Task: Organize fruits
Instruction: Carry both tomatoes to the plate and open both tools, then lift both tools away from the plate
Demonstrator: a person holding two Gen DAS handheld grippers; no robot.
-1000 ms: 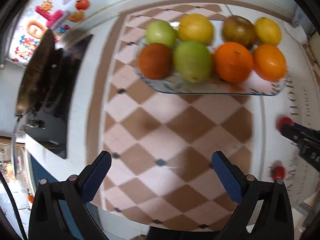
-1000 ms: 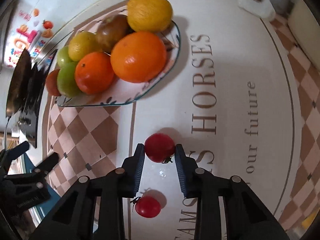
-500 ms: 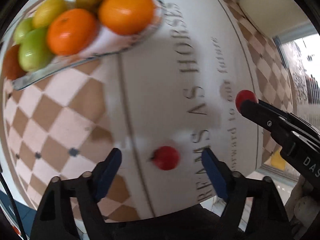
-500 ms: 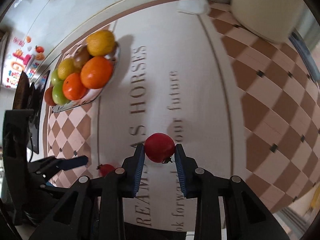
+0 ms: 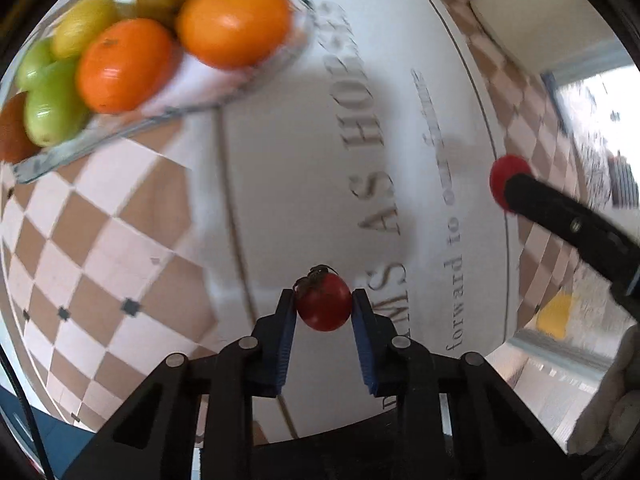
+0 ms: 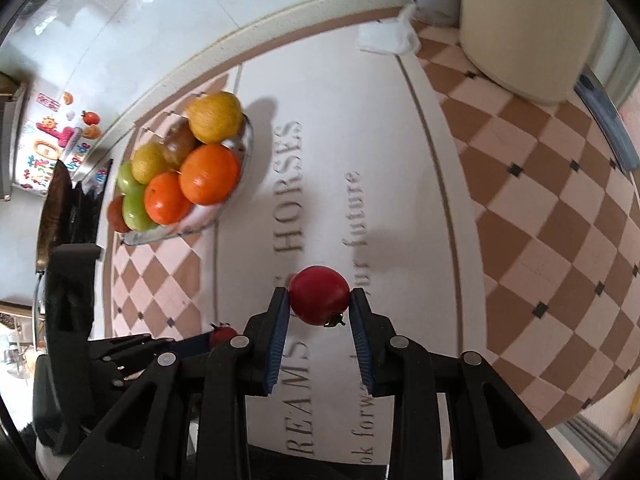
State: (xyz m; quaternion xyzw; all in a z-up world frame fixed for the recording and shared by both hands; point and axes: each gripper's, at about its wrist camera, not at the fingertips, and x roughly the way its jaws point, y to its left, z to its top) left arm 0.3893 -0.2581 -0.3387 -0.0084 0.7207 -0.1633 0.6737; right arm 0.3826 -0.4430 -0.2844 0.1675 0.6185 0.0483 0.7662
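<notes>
tablecloth | "HORSES" | "future" | "forward to"

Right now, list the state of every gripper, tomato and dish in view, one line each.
left gripper: shut on the small tomato, pointing steeply down at the table.
small tomato: clamped between the blue pads, stem end away from the camera.
right gripper: shut on the larger tomato.
larger tomato: gripped, stem end toward the camera.
glass dish: resting on the table, full of oranges, green and yellow fruit.
</notes>
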